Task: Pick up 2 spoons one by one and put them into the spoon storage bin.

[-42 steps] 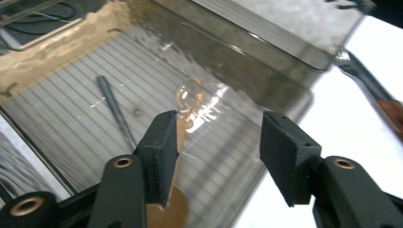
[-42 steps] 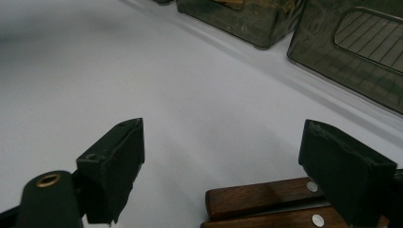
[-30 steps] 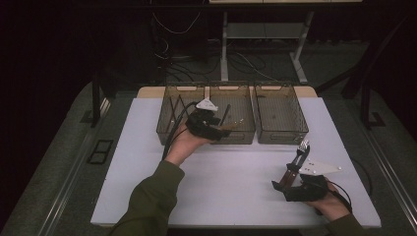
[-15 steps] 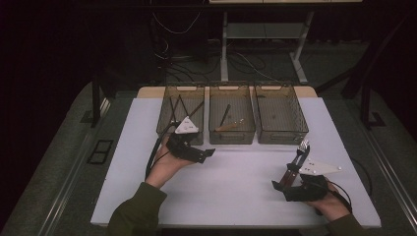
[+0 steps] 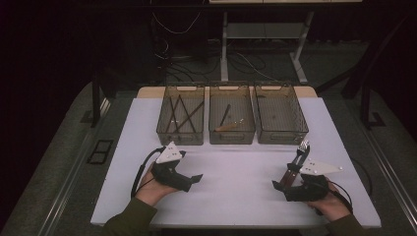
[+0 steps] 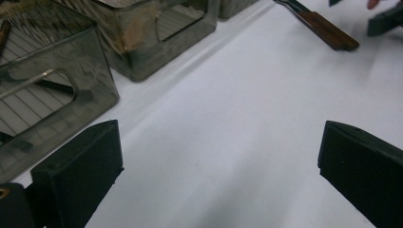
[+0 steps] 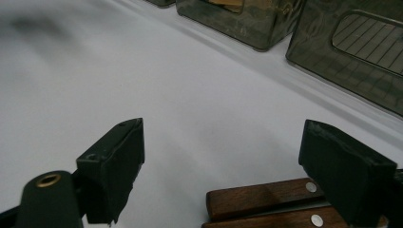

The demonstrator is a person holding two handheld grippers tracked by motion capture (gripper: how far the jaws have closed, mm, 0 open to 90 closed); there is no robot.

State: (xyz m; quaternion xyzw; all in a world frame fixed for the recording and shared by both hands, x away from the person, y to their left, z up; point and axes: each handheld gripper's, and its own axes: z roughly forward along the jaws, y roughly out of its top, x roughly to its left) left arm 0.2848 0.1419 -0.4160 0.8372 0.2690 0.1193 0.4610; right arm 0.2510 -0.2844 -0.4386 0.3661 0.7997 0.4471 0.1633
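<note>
The fork [image 5: 297, 164] by the right gripper [image 5: 295, 183] was partly hidden: in the high view the gripper covered the end of its handle. In the right gripper view only two wooden handles [image 7: 266, 197] with rivets showed, cut off by the bottom edge, and it was hard to tell if a jaw pressed on them. In the left gripper view the three bins [image 6: 52, 99] ran off the top and left edges. The thin things in the left bin [image 5: 180, 117] and middle bin [image 5: 231, 118] were too small and dark to name. The tiny speck in the right bin [image 5: 280, 115] was too small too.
</note>
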